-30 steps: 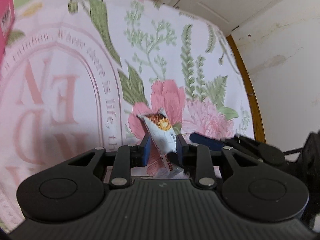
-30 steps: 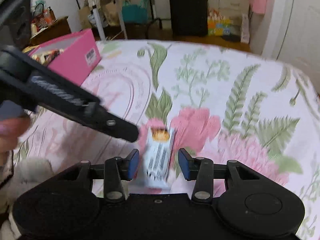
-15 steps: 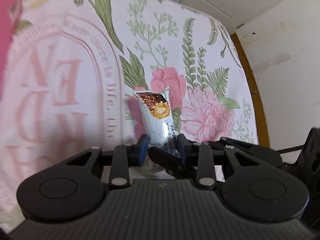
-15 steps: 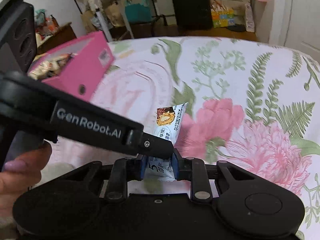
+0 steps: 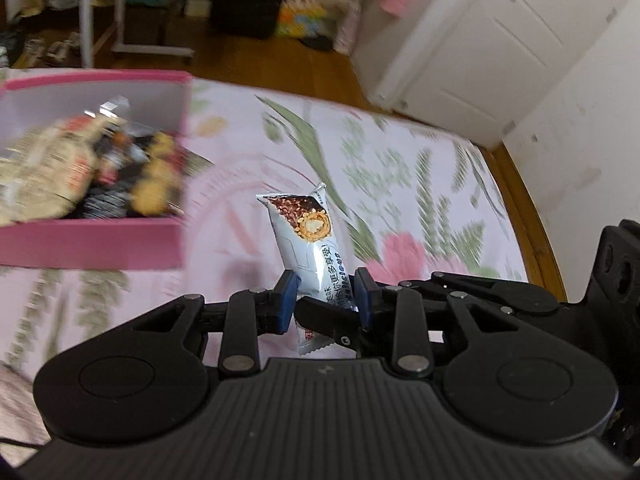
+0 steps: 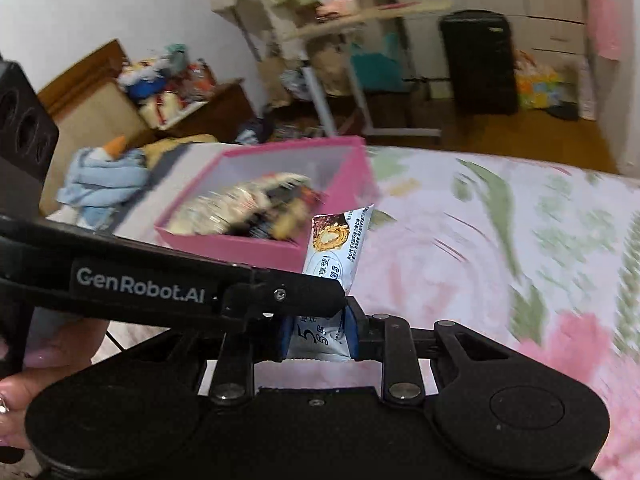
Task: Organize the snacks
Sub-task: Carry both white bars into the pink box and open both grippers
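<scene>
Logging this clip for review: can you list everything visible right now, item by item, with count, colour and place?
snack packet: one, silver-white with a brown picture, upright between both grippers' fingers, above the bedspread
pink box: one, pink, open, on the bedspread left of the packet
snacks in the box: a blurred heap, beige, black and yellow; count cannot be told
bedspread: one, pale pink with green ferns and pink flowers
suitcase: one, black, on the wooden floor behind
door: one, white, far right
blue cloth: one bundle, light blue, left of the box
left gripper: black, blue pads, shut on the packet
right gripper: black, blue pads, shut on the packet
hand: one, low left, holding the left gripper
</scene>
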Demonstrator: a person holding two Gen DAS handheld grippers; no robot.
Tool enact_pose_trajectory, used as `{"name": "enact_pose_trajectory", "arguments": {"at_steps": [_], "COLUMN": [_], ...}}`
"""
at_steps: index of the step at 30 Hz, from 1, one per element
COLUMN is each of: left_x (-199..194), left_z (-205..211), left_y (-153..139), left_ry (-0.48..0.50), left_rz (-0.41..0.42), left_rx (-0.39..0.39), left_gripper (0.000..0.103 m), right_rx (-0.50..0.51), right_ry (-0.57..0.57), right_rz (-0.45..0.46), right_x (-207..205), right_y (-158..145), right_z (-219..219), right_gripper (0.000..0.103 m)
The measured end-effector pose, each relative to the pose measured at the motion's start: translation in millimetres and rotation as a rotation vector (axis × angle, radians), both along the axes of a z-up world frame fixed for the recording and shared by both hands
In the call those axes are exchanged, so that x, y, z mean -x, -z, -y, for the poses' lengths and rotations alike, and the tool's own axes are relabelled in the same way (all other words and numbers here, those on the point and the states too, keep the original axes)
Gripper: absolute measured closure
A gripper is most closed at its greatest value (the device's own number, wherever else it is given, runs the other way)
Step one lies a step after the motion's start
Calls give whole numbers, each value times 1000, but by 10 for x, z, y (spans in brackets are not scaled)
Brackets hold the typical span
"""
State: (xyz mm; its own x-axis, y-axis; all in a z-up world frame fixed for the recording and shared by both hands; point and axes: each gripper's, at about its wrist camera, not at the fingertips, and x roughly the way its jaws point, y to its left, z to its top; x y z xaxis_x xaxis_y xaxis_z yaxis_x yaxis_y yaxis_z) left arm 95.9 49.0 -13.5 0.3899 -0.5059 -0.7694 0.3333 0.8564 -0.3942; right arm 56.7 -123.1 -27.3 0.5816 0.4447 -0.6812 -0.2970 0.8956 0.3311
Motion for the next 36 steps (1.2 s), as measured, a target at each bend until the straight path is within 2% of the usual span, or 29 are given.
{"name": "enact_pose_trajectory", "arguments": {"at_steps": [5, 14, 23, 30, 31, 32, 33, 34, 36], "left_x": [-281, -851, -1403, -1578, -1574, -1568, -1556, -1535, -1454], "left_z": [-362, -665, -691, -643, -652, -668, -685, -700, -729], "left_y": [-34, 113, 277, 447, 450, 451, 450, 445, 414], "left_ry": [-75, -146, -163, -181, -188, -197, -209, -216, -227], "left_rz": [14, 25, 43, 35, 34, 27, 10, 2, 12], "left_rx": [-23, -53, -76, -69, -59, -49, -38, -29, -33], "left_gripper": [74, 74, 74, 73, 72, 65, 60, 53, 52], "right_rx": [-13, 46, 130, 159, 157, 153, 154, 162, 177], "right_ry": [-52, -93, -85, -42, -42, -40, -35, -40, -36], "right_rz": [22, 14, 9, -4, -1, 5, 12, 20, 51], "right_x": [-331, -934, -1438, -1607, -1608, -1590, -1569, -1530, -1416], "right_y": [23, 88, 189, 306, 309, 303, 287, 267, 198], "right_z": [-366, -790, -977, -1011, -1006, -992, -980, -972, -936], "right_gripper": [72, 72, 70, 70, 70, 68, 58, 53, 51]}}
